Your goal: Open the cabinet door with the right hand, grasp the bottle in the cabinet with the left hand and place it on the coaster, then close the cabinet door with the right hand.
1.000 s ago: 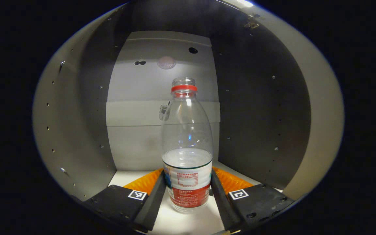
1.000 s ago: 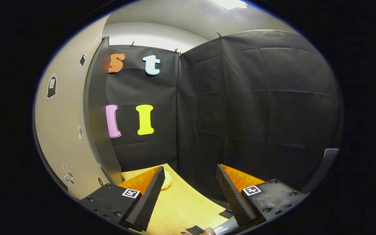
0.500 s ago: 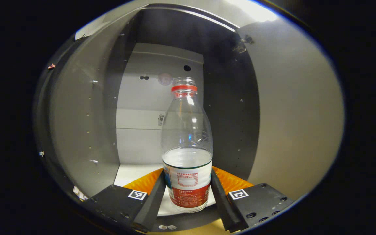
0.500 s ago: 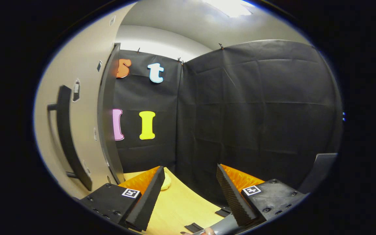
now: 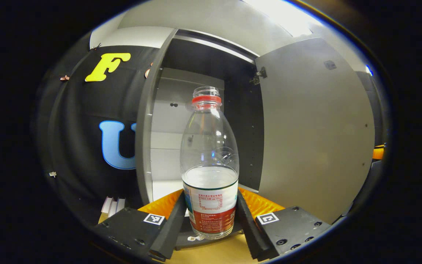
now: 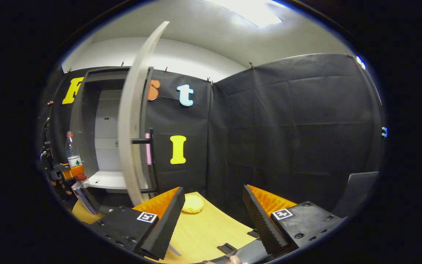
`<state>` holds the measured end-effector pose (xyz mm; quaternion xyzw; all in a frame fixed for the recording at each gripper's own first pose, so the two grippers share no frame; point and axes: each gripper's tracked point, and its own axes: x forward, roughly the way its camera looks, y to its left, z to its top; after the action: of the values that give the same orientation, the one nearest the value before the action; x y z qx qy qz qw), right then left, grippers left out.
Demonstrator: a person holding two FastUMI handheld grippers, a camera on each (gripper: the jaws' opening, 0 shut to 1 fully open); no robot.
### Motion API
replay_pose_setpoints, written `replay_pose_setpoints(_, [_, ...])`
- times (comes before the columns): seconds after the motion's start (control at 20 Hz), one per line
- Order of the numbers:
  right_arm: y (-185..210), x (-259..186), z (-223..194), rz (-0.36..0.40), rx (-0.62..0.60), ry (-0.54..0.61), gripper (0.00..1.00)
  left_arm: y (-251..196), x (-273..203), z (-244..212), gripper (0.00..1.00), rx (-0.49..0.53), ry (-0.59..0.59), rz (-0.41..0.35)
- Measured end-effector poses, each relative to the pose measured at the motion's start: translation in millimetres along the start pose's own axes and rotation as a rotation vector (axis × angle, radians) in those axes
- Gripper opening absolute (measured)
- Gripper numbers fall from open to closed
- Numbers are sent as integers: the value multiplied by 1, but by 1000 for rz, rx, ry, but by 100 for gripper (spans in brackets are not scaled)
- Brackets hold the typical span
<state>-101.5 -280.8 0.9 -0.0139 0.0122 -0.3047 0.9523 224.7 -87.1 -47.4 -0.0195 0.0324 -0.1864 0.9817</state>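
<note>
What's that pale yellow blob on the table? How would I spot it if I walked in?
Start at the tall grey cabinet with its door swung open. On the wooden table just right of the door's foot lies a small round pale yellow pad, likely the coaster. It is the one soft, rounded thing there; the other bits on the table are small, dark and flat.

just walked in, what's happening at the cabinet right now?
A person is working with two handheld grippers. The left gripper is shut on the bottle, holding it upright in front of the cabinet, off the shelf. The cabinet door stands open. The right gripper is open and empty over the wooden table, where a yellow coaster lies. Placing the bottle and closing the door are not yet done.
</note>
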Motion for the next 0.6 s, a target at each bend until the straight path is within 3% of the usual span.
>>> replay_pose_setpoints(0.35, [66, -39, 6, 118, -7, -36, 98, 9, -57, -24, 76, 37, 6, -16])
replay_pose_setpoints(0.6, [125, -47, -7, 226, 43, -34, 97, 13, -89, -74, 77, 49, 50, -24])
